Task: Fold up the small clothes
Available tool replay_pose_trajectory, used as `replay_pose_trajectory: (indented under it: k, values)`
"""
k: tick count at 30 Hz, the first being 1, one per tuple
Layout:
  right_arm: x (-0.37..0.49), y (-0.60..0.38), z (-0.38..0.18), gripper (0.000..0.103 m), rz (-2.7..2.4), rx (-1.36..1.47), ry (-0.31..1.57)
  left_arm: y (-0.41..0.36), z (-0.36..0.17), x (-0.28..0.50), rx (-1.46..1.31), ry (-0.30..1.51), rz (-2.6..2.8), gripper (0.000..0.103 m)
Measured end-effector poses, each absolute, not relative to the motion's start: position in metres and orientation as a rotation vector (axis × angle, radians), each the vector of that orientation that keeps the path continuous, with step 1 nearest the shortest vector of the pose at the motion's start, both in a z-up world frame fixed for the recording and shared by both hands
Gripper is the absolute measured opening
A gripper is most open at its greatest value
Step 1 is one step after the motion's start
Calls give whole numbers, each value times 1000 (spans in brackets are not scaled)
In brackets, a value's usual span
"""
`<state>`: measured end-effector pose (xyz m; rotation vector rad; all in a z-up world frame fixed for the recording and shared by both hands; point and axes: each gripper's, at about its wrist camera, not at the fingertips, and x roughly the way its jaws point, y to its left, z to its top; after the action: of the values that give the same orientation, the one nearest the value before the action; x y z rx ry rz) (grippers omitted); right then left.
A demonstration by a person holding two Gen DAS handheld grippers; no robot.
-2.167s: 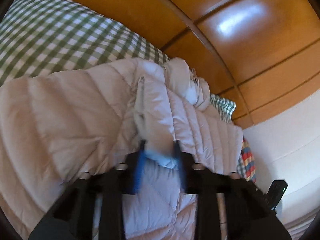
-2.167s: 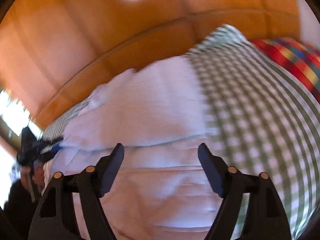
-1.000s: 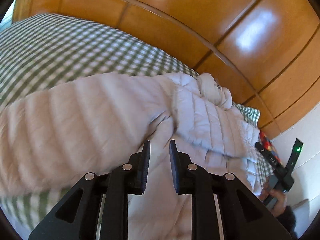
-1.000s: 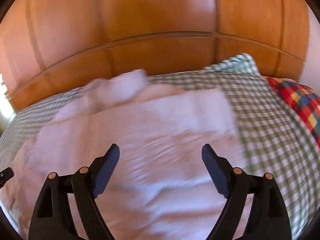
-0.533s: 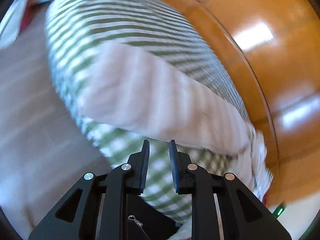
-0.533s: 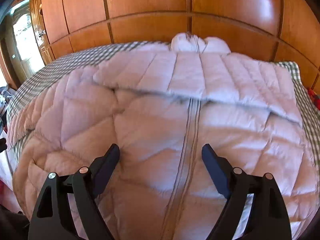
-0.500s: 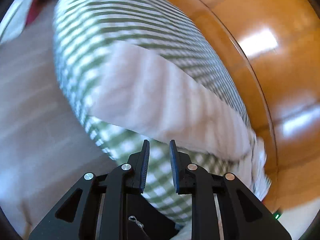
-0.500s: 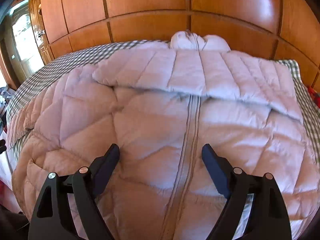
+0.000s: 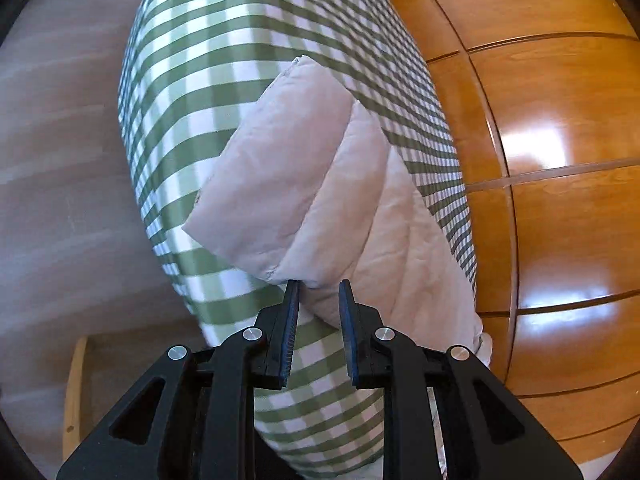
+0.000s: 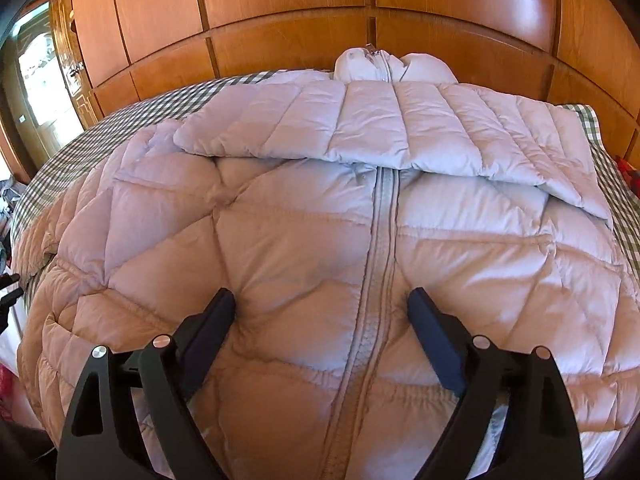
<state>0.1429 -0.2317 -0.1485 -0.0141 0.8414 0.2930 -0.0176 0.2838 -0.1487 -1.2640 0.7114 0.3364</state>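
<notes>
The right gripper (image 10: 320, 312) presses both finger tips into the puffy lower front of a pale lilac quilted jacket (image 10: 304, 232), its jaws opening wide with the grey zipper (image 10: 380, 248) running between them; the pads clamp nothing. The jacket's diamond-stitched shell spreads over the green-checked bedspread (image 10: 120, 114), one channel-quilted sleeve (image 10: 384, 132) folded across the chest toward 12 o'clock, the collar beyond it against glossy wood panelling (image 10: 288, 4). No lettering is readable. The left gripper (image 9: 319, 300), jaws narrowly apart and not gripping, has swung from the jacket body a second ago to the other sleeve's cuff (image 9: 276, 168), whose edge sits at its fingertips at 12 o'clock, near the bed's edge.
</notes>
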Motion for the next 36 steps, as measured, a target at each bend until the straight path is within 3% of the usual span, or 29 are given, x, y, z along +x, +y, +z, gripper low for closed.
replay_pose_trajectory:
  k: [2,4,7,12,14,16,17,18,19,27,33,36]
  values:
    - [143,-232,-150,89,291,-11,846,282,-149,-13,-1268,715,355,22]
    - [144,-232,-150,89,292,-13,851,278,-145,-10,-1257,694,349,53]
    - [147,-231,-149,90,291,-14,872,273,-134,-5,-1216,670,355,58]
    - [150,-227,-146,91,259,-24,896,274,-134,1,-1193,679,319,58]
    - [150,-226,-144,91,243,-23,905,278,-135,1,-1189,665,299,54]
    - [150,-225,-141,91,227,-27,911,282,-137,0,-1164,666,319,24]
    - [150,-225,-140,91,223,-27,911,283,-138,-1,-1167,666,320,18]
    - [149,-225,-137,91,224,-28,905,284,-136,-3,-1154,658,332,5]
    - [147,-224,-133,91,225,-36,889,283,-132,-4,-1124,650,357,2]
    - [132,-214,-100,91,296,-50,785,244,-49,6,-834,505,196,0]
    - [135,-191,-86,90,419,-46,794,205,-15,22,-684,469,46,0]
    - [133,-174,-74,90,461,-72,754,209,-28,20,-764,529,36,0]
